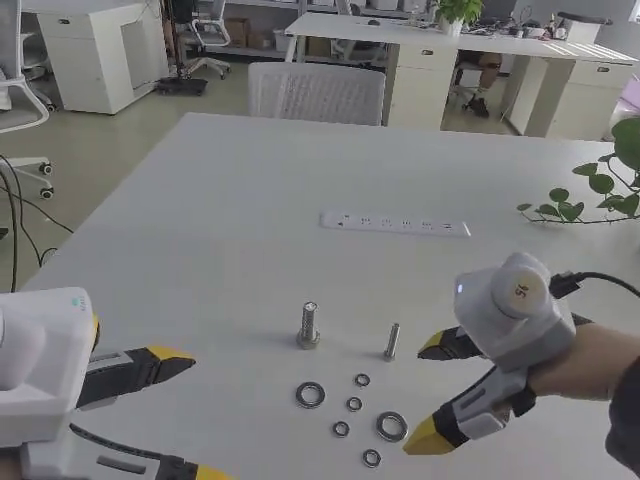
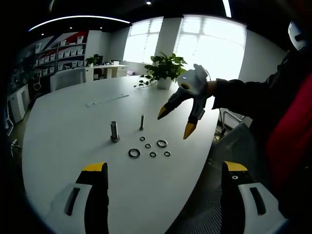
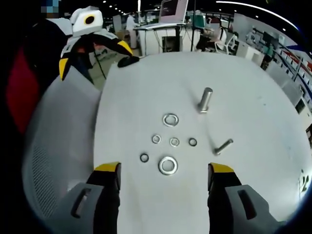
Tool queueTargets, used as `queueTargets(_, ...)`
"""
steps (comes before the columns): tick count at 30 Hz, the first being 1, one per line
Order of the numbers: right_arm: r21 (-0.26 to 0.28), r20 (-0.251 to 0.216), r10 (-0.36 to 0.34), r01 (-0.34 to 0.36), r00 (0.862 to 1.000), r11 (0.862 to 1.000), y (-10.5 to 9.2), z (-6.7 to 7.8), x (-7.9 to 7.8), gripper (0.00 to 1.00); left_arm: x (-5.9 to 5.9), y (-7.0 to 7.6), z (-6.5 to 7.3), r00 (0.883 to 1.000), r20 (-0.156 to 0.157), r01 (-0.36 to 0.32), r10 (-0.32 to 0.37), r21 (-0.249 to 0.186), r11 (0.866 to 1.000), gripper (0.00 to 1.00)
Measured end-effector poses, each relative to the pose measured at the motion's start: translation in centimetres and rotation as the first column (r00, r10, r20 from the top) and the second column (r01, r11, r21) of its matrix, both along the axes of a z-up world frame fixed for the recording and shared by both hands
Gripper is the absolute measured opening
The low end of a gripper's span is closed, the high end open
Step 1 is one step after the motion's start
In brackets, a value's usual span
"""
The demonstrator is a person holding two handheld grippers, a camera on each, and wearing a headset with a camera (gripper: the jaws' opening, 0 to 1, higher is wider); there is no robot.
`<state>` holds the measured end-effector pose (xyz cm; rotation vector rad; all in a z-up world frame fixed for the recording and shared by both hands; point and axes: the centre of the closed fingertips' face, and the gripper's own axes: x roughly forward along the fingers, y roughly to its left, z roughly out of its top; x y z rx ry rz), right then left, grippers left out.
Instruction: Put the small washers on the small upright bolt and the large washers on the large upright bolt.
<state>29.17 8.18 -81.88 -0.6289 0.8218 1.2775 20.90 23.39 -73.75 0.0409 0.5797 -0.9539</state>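
1. Left gripper (image 1: 195, 415): nearest, low at the left table (image 1: 250, 200) edge. Jaws spread, empty, likely waiting its turn.
2. Right gripper (image 1: 422, 393): just right of the washers. Jaws spread wide, nothing between them, tips aimed at the cluster, apparently readied for a first pick.
3. Four small washers (image 1: 354, 404), two large washers (image 1: 310, 394): lying flat and loose, mixed, none threaded on yet.
4. Large upright bolt (image 1: 309, 325), small upright bolt (image 1: 392, 341): just beyond the washers, standing head-down with threads up so rings can drop over them. Both bare.
5. Power strip (image 1: 395, 223): farther back, well apart from the work.
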Motion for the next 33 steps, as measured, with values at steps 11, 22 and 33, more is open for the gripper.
queueTargets(11,-0.056,-0.003,0.03,-0.03,1.0,0.998,0.4,-1.5,-0.1,0.63,-0.1,0.1,0.0,1.0,-0.003,-0.001,0.001,-0.002,1.0,0.97)
queueTargets(22,-0.114,0.01,0.056,-0.055,0.998,0.992,0.5,-2.7,0.2,0.5,0.0,0.3,-0.1,1.0,-0.004,-0.005,0.005,-0.004,1.0,0.96)
queueTargets(33,-0.172,0.017,0.098,-0.094,0.995,0.981,0.7,-4.0,0.2,0.41,0.0,0.2,-0.2,1.0,-0.004,-0.005,0.005,-0.004,1.0,0.96)
